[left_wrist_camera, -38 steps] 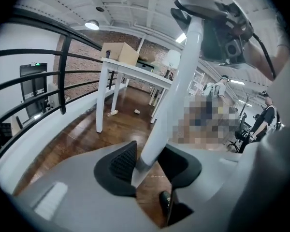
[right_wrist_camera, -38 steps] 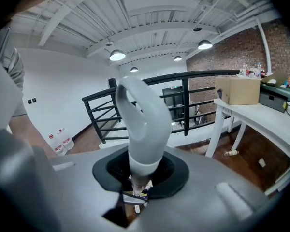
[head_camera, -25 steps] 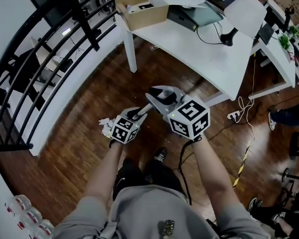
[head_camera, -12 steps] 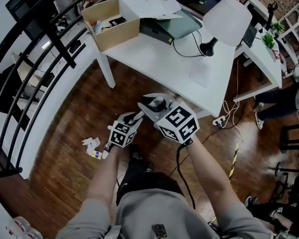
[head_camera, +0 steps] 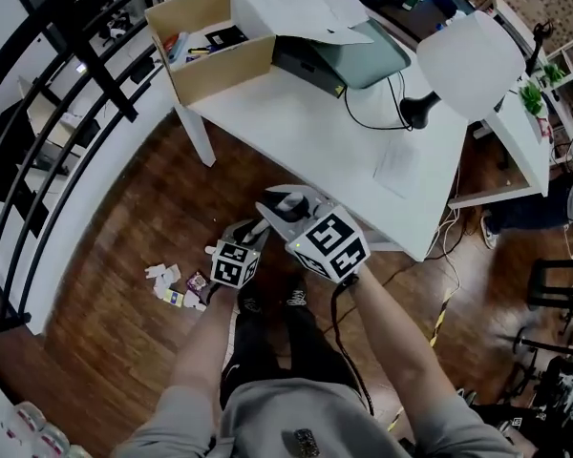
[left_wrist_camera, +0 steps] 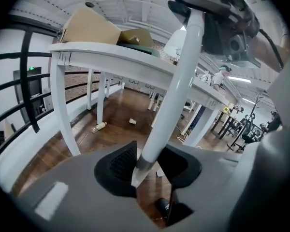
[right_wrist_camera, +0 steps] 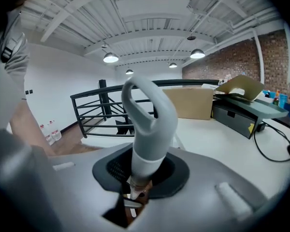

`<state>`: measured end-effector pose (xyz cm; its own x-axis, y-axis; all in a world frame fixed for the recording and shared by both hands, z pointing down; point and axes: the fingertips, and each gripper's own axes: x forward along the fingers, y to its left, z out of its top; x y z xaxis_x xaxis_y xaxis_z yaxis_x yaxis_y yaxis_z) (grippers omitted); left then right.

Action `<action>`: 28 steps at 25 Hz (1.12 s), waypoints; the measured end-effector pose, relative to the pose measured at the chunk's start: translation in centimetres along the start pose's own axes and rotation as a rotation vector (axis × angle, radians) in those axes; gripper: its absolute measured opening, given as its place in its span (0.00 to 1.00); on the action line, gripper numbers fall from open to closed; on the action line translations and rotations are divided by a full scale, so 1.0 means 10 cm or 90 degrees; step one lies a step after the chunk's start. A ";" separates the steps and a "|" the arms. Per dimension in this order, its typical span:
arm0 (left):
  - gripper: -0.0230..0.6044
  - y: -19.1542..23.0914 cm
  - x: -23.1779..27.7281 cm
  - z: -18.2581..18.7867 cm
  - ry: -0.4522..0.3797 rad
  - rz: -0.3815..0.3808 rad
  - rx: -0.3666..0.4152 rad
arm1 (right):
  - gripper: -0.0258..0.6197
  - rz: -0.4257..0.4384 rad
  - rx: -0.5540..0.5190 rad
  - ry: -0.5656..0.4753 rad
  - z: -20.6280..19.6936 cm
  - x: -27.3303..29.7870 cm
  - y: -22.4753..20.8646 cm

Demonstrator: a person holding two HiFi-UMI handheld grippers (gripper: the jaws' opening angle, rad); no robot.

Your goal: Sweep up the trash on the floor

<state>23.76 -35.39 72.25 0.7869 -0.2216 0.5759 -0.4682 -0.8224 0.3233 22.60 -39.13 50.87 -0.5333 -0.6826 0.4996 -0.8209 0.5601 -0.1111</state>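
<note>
head view hides where the pole (left_wrist_camera: pixel 176 81) ends (left tool (left_wrist_camera: pixel 147 167) clamps it, right tool (right_wrist_camera: pixel 140 174) its grip (right_wrist_camera: pixel 151 114)).

Place: open-plan office or studio, set on a loft level.
Desks: long white table (head_camera: pixel 315 132) carrying an open cardboard box (head_camera: pixel 215 60), a grey printer-like machine (head_camera: pixel 349 60) and a white-shaded desk lamp (head_camera: pixel 463 55); more tables and dark chairs (left_wrist_camera: pixel 241 124) farther back.
Edge: curved black metal railing (head_camera: pixel 67 132), with a lower level seen through the bars.
Shell: brick wall (right_wrist_camera: pixel 275 57), white-painted ceiling beams (right_wrist_camera: pixel 154 33), round pendant lamps (right_wrist_camera: pixel 110 57).
Ground: dark wooden floor (head_camera: pixel 143 218), crossed by trailing cables (head_camera: pixel 439 313).
Extras: potted plant (head_camera: pixel 533 98) on white shelving.
</note>
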 end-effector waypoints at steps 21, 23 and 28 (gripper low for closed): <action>0.24 0.33 0.56 0.31 -0.001 0.117 -0.067 | 0.37 -0.064 0.126 -0.093 -0.17 -0.71 -0.82; 0.24 0.36 0.60 0.33 -0.006 0.128 -0.077 | 0.36 -0.053 0.145 -0.111 -0.16 -0.84 -0.75; 0.27 0.32 0.69 0.31 0.014 0.127 -0.084 | 0.35 -0.044 0.180 -0.140 -0.18 -1.09 -0.68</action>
<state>28.94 -41.17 74.92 0.6650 -0.3602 0.6543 -0.6633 -0.6875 0.2956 34.39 -34.63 47.70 -0.4798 -0.8164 0.3214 -0.8645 0.3775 -0.3318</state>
